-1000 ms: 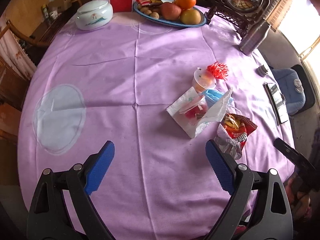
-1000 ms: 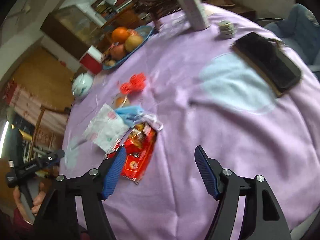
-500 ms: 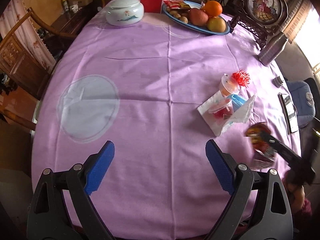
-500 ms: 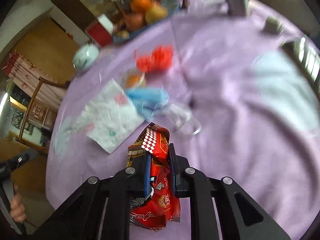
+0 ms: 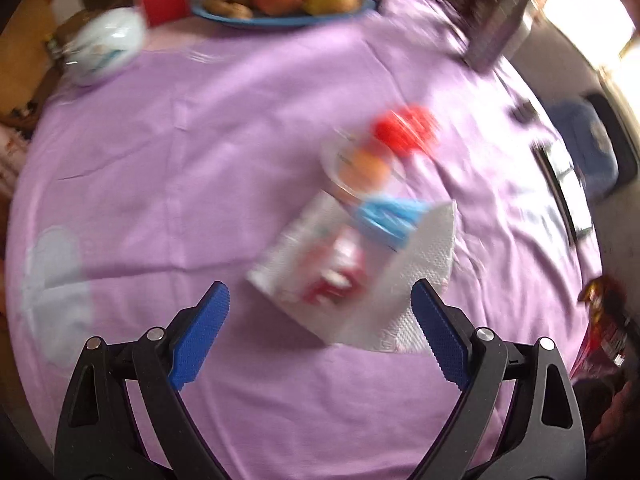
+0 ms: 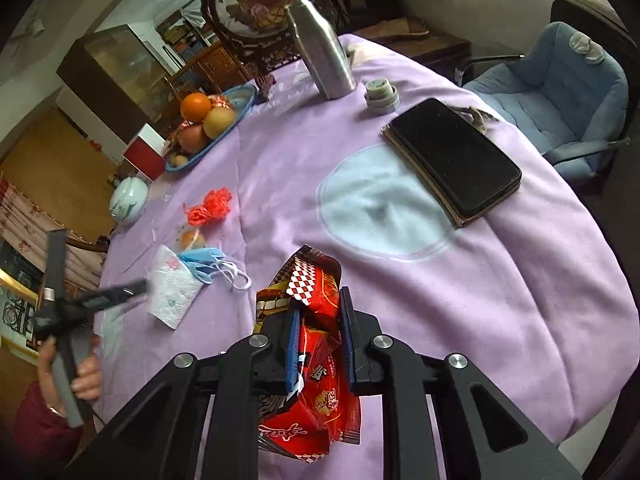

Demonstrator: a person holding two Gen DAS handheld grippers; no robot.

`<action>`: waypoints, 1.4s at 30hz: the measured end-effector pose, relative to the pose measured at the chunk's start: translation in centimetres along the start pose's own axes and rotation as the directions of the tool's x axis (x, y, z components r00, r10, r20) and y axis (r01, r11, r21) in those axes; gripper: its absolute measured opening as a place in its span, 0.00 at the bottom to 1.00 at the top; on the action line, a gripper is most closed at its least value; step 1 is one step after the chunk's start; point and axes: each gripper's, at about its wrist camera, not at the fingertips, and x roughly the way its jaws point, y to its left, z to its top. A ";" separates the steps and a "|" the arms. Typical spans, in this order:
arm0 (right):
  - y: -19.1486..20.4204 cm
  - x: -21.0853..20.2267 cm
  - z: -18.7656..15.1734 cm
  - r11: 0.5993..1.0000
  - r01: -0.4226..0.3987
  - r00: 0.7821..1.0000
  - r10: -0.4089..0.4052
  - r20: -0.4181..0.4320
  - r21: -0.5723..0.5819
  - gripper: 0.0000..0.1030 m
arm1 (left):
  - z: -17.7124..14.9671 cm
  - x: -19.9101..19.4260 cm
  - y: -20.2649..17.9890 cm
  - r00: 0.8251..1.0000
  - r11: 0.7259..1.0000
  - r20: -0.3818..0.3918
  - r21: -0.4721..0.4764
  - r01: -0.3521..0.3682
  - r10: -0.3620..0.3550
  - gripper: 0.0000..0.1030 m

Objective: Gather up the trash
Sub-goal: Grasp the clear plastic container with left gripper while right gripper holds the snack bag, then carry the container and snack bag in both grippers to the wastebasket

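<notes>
My right gripper (image 6: 320,322) is shut on a red snack wrapper (image 6: 316,360) and holds it above the purple tablecloth (image 6: 440,300); the wrapper also shows at the right edge of the left wrist view (image 5: 604,328). My left gripper (image 5: 320,332) is open and empty just in front of a white napkin (image 5: 400,288). On the napkin lie a blue face mask (image 5: 390,214) and a red-and-white wrapper (image 5: 336,276). Behind them are a clear cup with an orange inside (image 5: 362,166) and red string (image 5: 404,128). The left wrist view is blurred.
A fruit plate (image 6: 212,124), a red box (image 6: 144,154) and a white lidded bowl (image 6: 128,200) stand at the table's far side. A steel flask (image 6: 324,56), its cap (image 6: 380,96) and a phone on a notebook (image 6: 452,156) sit at the right. A blue chair (image 6: 560,92) stands beyond.
My right gripper has lifted the red wrapper and pulled back from the trash pile. My left gripper has moved forward and right, close up to the napkin.
</notes>
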 end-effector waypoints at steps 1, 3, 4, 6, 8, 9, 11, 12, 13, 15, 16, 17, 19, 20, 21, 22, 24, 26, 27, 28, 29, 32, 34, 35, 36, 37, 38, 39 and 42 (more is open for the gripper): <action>0.2 -0.2 0.0 1.000 -0.005 1.000 0.005 0.005 -0.007 0.19 | -0.4 0.5 -1.2 1.000 0.999 -0.021 0.033 0.017 -0.016 0.87; 0.6 -0.5 0.1 1.000 -0.016 1.000 0.016 0.015 -0.026 0.20 | -1.2 0.5 -2.8 0.999 0.997 -0.027 0.073 0.041 -0.039 0.87; 0.8 -0.5 0.3 0.999 -0.021 1.000 0.021 0.017 -0.036 0.21 | -1.4 0.0 -3.0 0.999 0.996 -0.008 0.073 0.051 -0.050 0.87; 1.0 -0.6 0.4 0.999 -0.026 0.999 0.027 0.018 -0.045 0.22 | -1.5 -1.8 -2.5 0.996 0.997 0.050 0.048 0.067 -0.069 0.87; 1.0 -0.3 0.5 0.998 -0.037 0.999 0.037 0.012 -0.045 0.23 | -1.2 -2.9 -1.2 0.995 0.998 0.083 0.003 0.058 -0.058 0.87; 0.9 -0.1 0.5 0.998 -0.042 0.999 0.042 0.008 -0.043 0.23 | -1.0 -3.2 -0.3 0.994 0.998 0.094 -0.027 0.051 -0.049 0.87; 0.9 0.2 0.6 0.998 -0.049 0.999 0.050 0.001 -0.044 0.23 | -0.4 -3.0 1.9 0.996 0.994 0.081 -0.101 0.036 -0.028 0.87; 0.9 0.4 0.7 0.997 -0.053 0.999 0.053 -0.004 -0.047 0.23 | -0.2 -2.6 2.5 0.997 0.992 0.068 -0.125 0.031 -0.022 0.87; 0.9 0.5 0.8 0.997 -0.056 0.998 0.056 -0.008 -0.050 0.23 | -0.1 -2.2 3.1 0.998 0.988 0.054 -0.153 0.031 -0.023 0.87; 0.9 0.7 0.9 0.997 -0.059 0.998 0.059 -0.014 -0.053 0.23 | -0.1 -1.6 3.0 0.998 0.986 0.046 -0.159 0.042 -0.035 0.87; 0.9 0.8 0.9 0.997 -0.059 0.998 0.058 -0.019 -0.054 0.23 | -0.1 -1.4 2.7 0.998 0.989 0.046 -0.146 0.037 -0.031 0.85; 0.9 0.9 1.0 0.997 -0.058 0.998 0.057 -0.023 -0.054 0.23 | -0.2 -1.1 2.2 0.999 0.992 0.046 -0.126 0.029 -0.024 0.85; 0.7 1.0 1.0 0.997 -0.059 0.998 0.058 -0.031 -0.051 0.23 | -0.2 -0.5 1.2 0.999 0.995 0.049 -0.095 0.011 -0.007 0.85; 0.7 1.1 1.1 0.997 -0.057 0.998 0.056 -0.035 -0.052 0.23 | -0.1 -0.1 0.9 0.999 0.996 0.049 -0.089 0.006 -0.002 0.83; 0.7 1.1 1.1 0.997 -0.055 0.998 0.053 -0.038 -0.054 0.23 | 0.0 0.3 0.8 0.999 0.996 0.047 -0.088 0.006 -0.002 0.82; 0.7 1.1 1.1 0.997 -0.052 0.998 0.050 -0.041 -0.057 0.23 | 0.2 0.9 0.8 0.999 0.996 0.042 -0.091 0.006 -0.002 0.76; 0.6 1.0 1.1 0.997 -0.050 0.998 0.047 -0.043 -0.060 0.23 | 0.6 2.0 0.9 1.000 0.995 0.026 -0.100 0.008 -0.006 0.67; 0.5 0.9 1.1 0.997 -0.043 0.998 0.040 -0.044 -0.064 0.23 | 0.7 3.0 0.9 1.000 0.995 0.011 -0.099 0.009 -0.008 0.55; 0.5 0.8 1.2 0.997 -0.041 0.998 0.038 -0.042 -0.065 0.23 | 0.7 3.1 0.9 1.000 0.995 0.017 -0.103 0.010 -0.009 0.55; 0.5 0.8 1.2 0.997 -0.041 0.998 0.038 -0.041 -0.065 0.22 | 0.6 2.6 0.9 0.999 0.994 0.036 -0.108 0.020 -0.016 0.55; 0.6 0.6 1.3 0.997 -0.044 0.998 0.041 -0.037 -0.065 0.22 | 0.5 1.9 0.8 0.998 0.994 0.056 -0.106 0.029 -0.023 0.55; 1.3 0.5 1.5 0.995 -0.059 0.998 0.057 -0.027 -0.076 0.22 | -0.1 -1.1 0.5 0.991 0.997 0.131 -0.078 0.025 -0.015 0.54; 2.2 0.5 1.7 0.993 -0.077 0.997 0.075 -0.021 -0.090 0.22 | -0.5 -3.6 0.8 0.985 0.997 0.174 -0.069 0.031 -0.019 0.54; 3.1 0.5 1.8 0.990 -0.094 0.996 0.092 -0.018 -0.103 0.22 | -0.6 -4.6 1.0 0.981 0.997 0.191 -0.071 0.032 -0.018 0.54; 3.6 0.6 2.0 0.989 -0.102 0.995 0.101 -0.018 -0.111 0.22 | -0.7 -5.4 1.4 0.979 0.997 0.205 -0.077 0.032 -0.016 0.54; 4.5 0.7 2.0 0.985 -0.117 0.993 0.115 -0.018 -0.129 0.22 | -0.9 -6.5 1.9 0.974 0.996 0.225 -0.088 0.032 -0.012 0.54; 5.3 0.8 1.9 0.981 -0.129 0.992 0.127 -0.021 -0.142 0.22 | -1.3 -7.5 2.6 0.970 0.994 0.241 -0.101 0.030 -0.005 0.54; 5.9 0.9 1.9 0.979 -0.138 0.990 0.136 -0.023 -0.151 0.22 | -1.6 -8.5 3.3 0.967 0.993 0.254 -0.116 0.026 0.004 0.54; 8.2 1.3 1.5 0.968 -0.174 0.985 0.170 -0.038 -0.183 0.22 | -3.0 -10.5 5.2 0.961 0.988 0.275 -0.156 0.010 0.034 0.54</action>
